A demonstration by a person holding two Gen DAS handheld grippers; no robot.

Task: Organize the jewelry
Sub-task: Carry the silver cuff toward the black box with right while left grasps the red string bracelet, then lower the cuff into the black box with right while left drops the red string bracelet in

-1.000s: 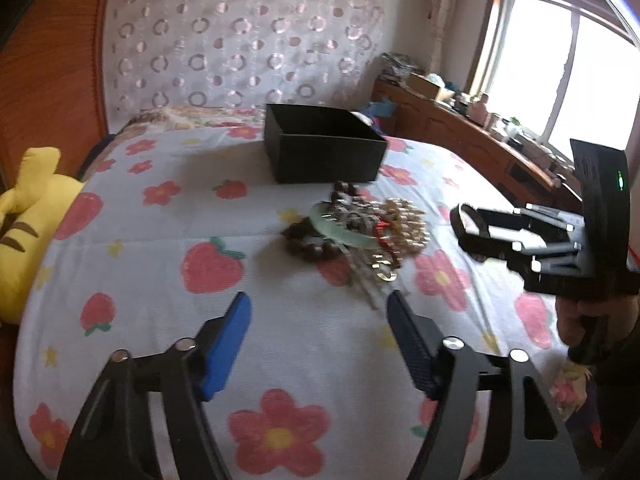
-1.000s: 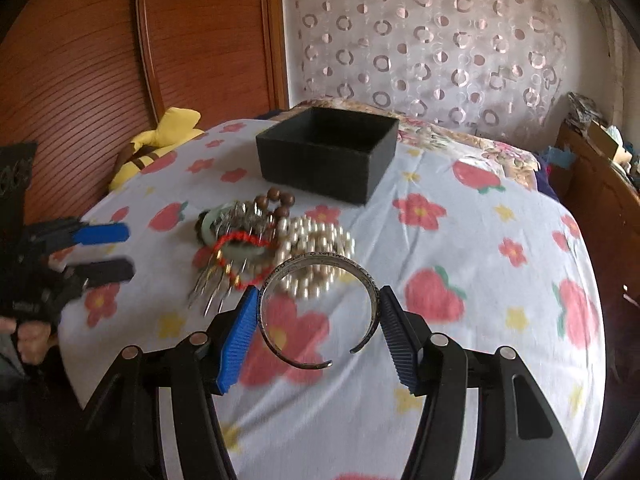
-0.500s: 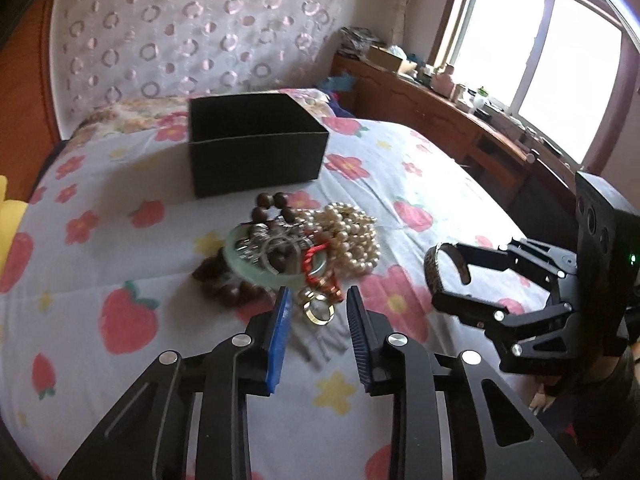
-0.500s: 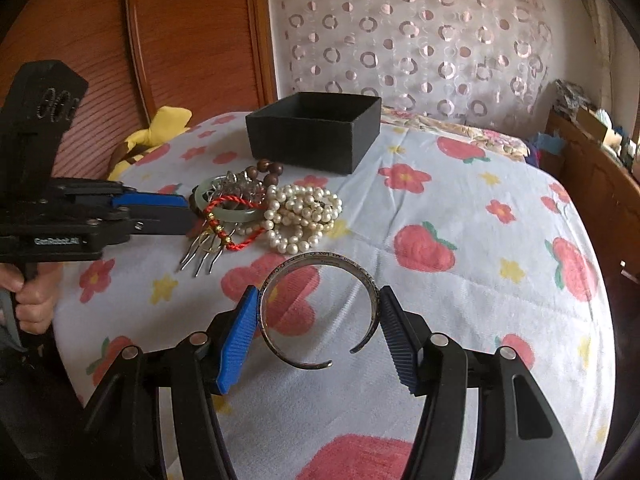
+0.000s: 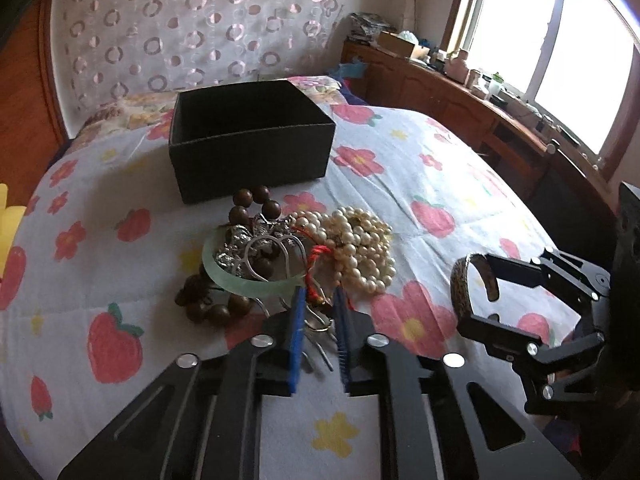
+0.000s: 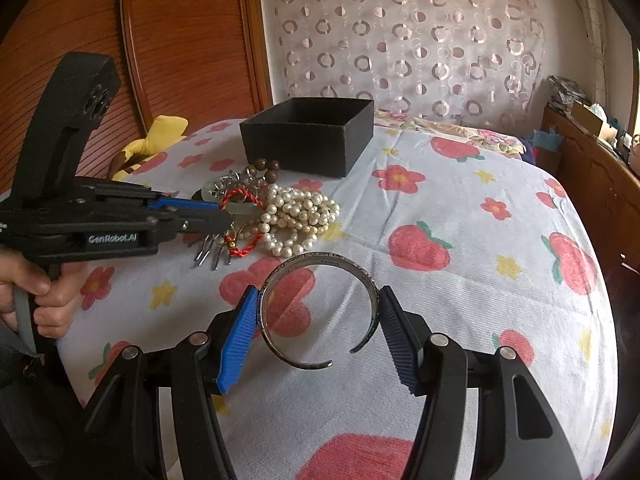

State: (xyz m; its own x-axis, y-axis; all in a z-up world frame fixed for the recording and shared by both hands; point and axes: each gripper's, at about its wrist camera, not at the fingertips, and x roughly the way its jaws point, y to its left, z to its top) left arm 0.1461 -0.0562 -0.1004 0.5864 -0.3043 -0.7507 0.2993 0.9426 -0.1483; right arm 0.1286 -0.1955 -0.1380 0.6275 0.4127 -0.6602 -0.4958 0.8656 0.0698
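Both black two-finger handheld grippers, left [image 6: 224, 216] and right [image 6: 316, 344], carry ribbed blue finger pads [image 6: 236, 344] and silver pivot screws. The left's body reads "GenRobot.AI" in white. A bare-skinned hand [image 6: 38, 300] shows below it.

Black box [image 5: 250, 160], white pearls [image 5: 360, 248], strawberry-and-flower patterned sheet [image 5: 440, 184].

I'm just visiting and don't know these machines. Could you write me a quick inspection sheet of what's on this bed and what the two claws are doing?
Surface: bedspread printed with flowers and strawberries.
Job's things: open black box; tangled jewelry pile in front of it, with pearl strand, green bangle, wooden beads, red cord.
Clutter: yellow plush toy at the bed edge.
Grippers: right gripper clamps a metal cuff bracelet; left gripper nearly closed at the pile's near edge, grip unclear.
Cables: nothing seen.
Surroundings: wooden headboard, patterned curtain, window.
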